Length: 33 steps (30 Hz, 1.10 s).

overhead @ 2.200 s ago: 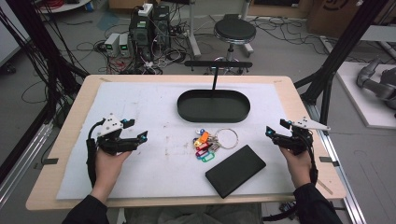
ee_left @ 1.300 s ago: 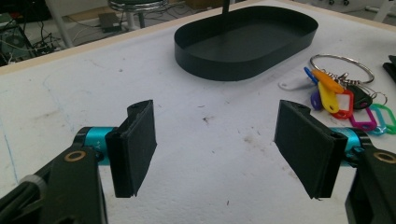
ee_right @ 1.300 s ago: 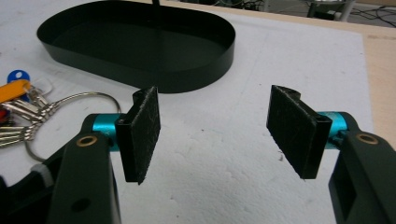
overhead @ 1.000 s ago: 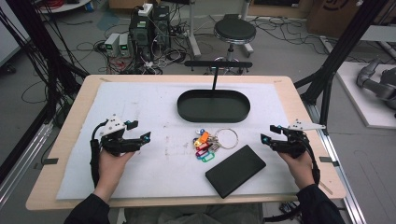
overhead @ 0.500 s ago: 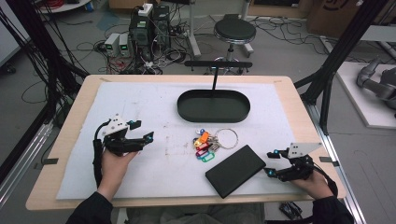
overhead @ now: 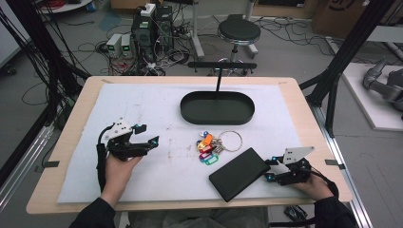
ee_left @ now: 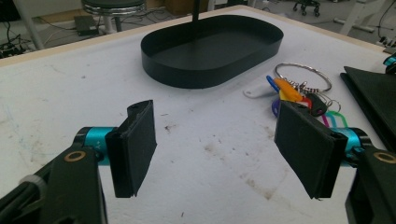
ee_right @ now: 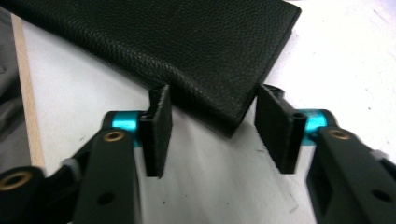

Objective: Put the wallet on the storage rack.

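Right tool (overhead: 272, 169) has just been closing its jaws astride one corner of the black leather wallet (overhead: 240, 173), pads not yet pressing. Near the key ring (overhead: 216, 144), the wallet looks light, flat and grippy; pinching that corner should hold.

A shallow black oval tray (overhead: 216, 107) sits toward the far middle of a wooden counter (overhead: 304, 102) covered by a white mat (overhead: 142, 102); a thin black post with a crossbar (overhead: 221, 66) rises at the tray's far rim. Nearer the front lies a bunch of coloured key tags (overhead: 207, 147) on a metal ring (overhead: 230, 140), well apart from the tray. On the floor beyond the counter stand a round black stool (overhead: 238, 31), stacked computer cases (overhead: 153, 21) and tangled cables (overhead: 85, 47). Black frame struts (overhead: 349, 50) rise at the right.
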Available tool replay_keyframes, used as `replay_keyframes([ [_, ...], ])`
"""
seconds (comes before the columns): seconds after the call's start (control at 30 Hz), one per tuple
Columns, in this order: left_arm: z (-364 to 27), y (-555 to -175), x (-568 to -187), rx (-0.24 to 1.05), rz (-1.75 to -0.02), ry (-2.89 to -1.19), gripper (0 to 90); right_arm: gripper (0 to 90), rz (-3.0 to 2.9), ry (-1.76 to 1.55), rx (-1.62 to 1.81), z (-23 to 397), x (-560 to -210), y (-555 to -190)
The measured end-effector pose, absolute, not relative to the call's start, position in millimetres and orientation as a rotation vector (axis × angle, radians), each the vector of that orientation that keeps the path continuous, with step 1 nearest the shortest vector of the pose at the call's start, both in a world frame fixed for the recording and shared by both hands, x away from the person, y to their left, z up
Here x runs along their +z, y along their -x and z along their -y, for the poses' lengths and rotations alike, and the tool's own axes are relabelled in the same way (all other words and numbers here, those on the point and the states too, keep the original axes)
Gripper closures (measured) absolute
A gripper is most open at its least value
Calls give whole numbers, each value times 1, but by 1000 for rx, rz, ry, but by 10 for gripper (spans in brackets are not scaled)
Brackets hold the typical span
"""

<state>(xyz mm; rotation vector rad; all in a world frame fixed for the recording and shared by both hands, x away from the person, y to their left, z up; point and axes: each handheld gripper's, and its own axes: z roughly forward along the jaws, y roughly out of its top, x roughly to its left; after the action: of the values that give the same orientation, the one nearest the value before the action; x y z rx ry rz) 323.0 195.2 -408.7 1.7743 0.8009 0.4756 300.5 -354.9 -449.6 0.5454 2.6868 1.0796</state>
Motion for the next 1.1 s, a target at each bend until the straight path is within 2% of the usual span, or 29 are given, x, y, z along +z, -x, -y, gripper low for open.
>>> replay_keyframes([
  [0.27, -188, -319, -406, 461, -765, -1771, 293, 629, -2680, -597, 1096, 359, -447, -301],
  [0.3, -186, -318, -406, 461, -758, -1773, 293, 687, -2697, -642, 1113, 362, -447, -302],
  [0.5, -179, -317, -404, 443, -710, -1780, 292, 742, -2757, -797, 1175, 360, -439, -305],
  [0.87, -141, -305, -398, 425, -462, -1859, 292, 753, -2732, -1041, 1347, 362, -425, -316],
  [0.93, -128, -301, -398, 397, -391, -1873, 293, 776, -2696, -1107, 1363, 360, -419, -319],
  [0.97, -124, -299, -398, 388, -367, -1879, 294, 814, -2682, -1152, 1384, 360, -417, -321],
  [1.0, -121, -298, -398, 378, -348, -1885, 294, 900, -2662, -1175, 1406, 360, -414, -322],
  [1.1, -104, -293, -402, 326, -280, -1920, 300, 900, -2621, -1239, 1490, 360, -407, -326],
])
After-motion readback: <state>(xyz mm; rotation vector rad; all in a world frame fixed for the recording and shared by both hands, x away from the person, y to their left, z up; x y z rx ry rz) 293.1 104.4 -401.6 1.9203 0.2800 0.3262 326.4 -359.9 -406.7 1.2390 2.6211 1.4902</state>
